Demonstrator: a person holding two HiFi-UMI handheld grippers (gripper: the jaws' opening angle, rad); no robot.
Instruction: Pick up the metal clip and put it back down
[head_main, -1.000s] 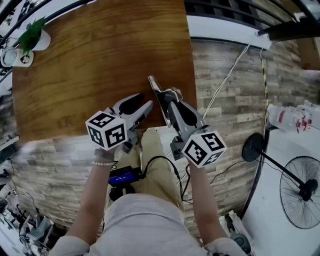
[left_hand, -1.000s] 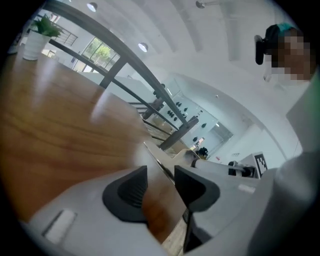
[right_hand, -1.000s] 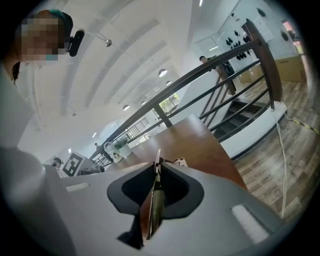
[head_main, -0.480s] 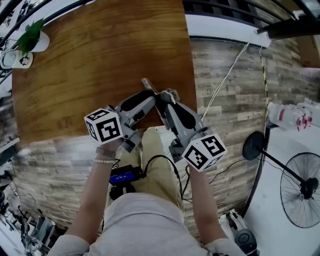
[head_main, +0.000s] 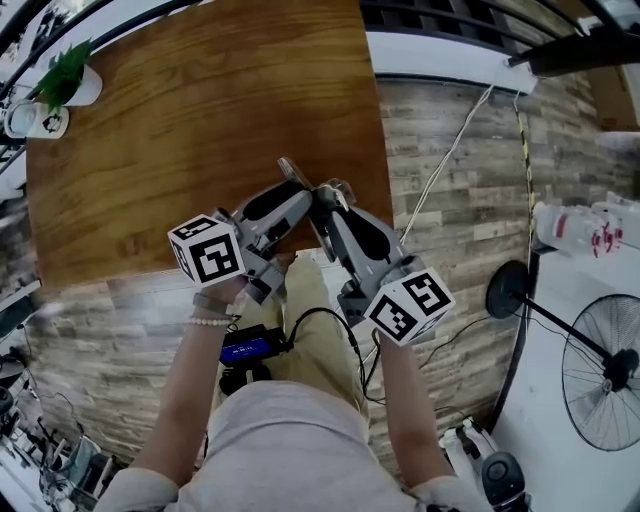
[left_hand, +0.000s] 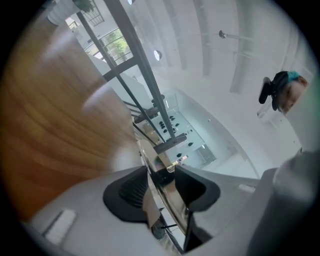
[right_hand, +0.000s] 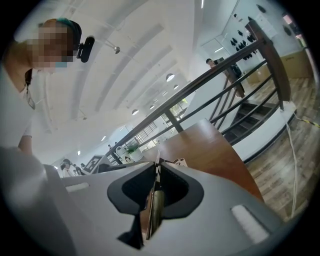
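The metal clip (head_main: 288, 169) is a thin shiny strip held in the air above the near right part of the brown wooden table (head_main: 190, 110), its tip pointing away and to the left. My right gripper (head_main: 323, 200) is shut on it; in the right gripper view the clip (right_hand: 153, 207) stands edge-on between the pads of that gripper (right_hand: 156, 172). My left gripper (head_main: 302, 199) comes in from the left and meets it at the same spot. In the left gripper view the clip's (left_hand: 161, 167) two blades run between the pads of that gripper (left_hand: 161, 182), which press on them.
A potted plant (head_main: 62, 72) and a white mug (head_main: 30, 118) stand at the table's far left corner. The table's right edge runs just beside the grippers. Beyond it lie a stone-pattern floor, a white cable (head_main: 450, 160) and a standing fan (head_main: 600, 380).
My left gripper has swung right, from apart from the clip to closed round it beside the right gripper. The clip's tip has shifted slightly left.
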